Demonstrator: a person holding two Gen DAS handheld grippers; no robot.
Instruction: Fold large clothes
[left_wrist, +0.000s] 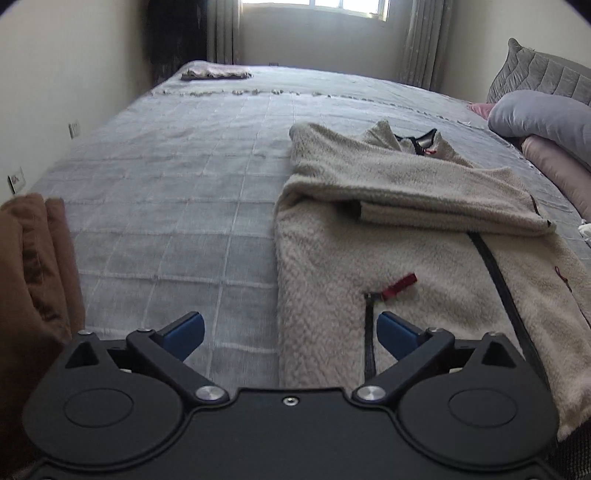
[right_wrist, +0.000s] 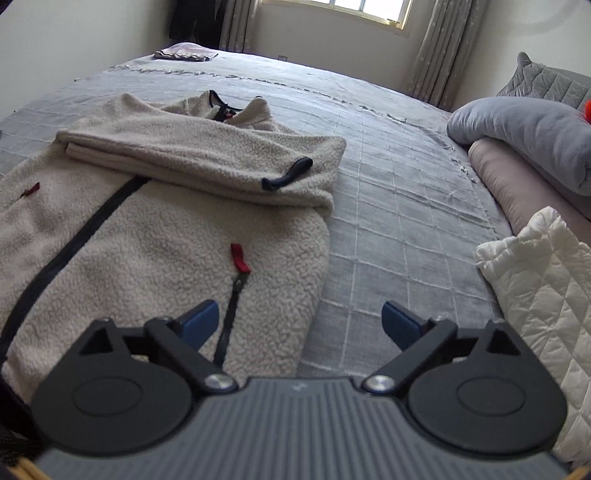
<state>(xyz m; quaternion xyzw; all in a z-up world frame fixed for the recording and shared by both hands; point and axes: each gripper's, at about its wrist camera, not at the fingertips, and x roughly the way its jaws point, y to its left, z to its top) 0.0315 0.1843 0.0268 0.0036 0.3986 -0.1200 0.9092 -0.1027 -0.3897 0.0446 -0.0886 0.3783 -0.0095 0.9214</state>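
Note:
A cream fleece jacket (left_wrist: 424, 266) with a dark front zip lies flat on the grey bedspread, front up, both sleeves folded across its chest. It also shows in the right wrist view (right_wrist: 155, 229). My left gripper (left_wrist: 290, 334) is open and empty above the jacket's lower left edge, near a pocket zip with a red pull (left_wrist: 399, 286). My right gripper (right_wrist: 300, 321) is open and empty above the jacket's lower right edge, beside the other red pull (right_wrist: 239, 258).
The grey checked bedspread (left_wrist: 177, 192) stretches to the window wall. A folded cloth (left_wrist: 216, 72) lies at the far left corner. A brown garment (left_wrist: 33, 280) is at my left. Grey and pink bedding (right_wrist: 524, 140) and a white quilted item (right_wrist: 543, 280) lie to the right.

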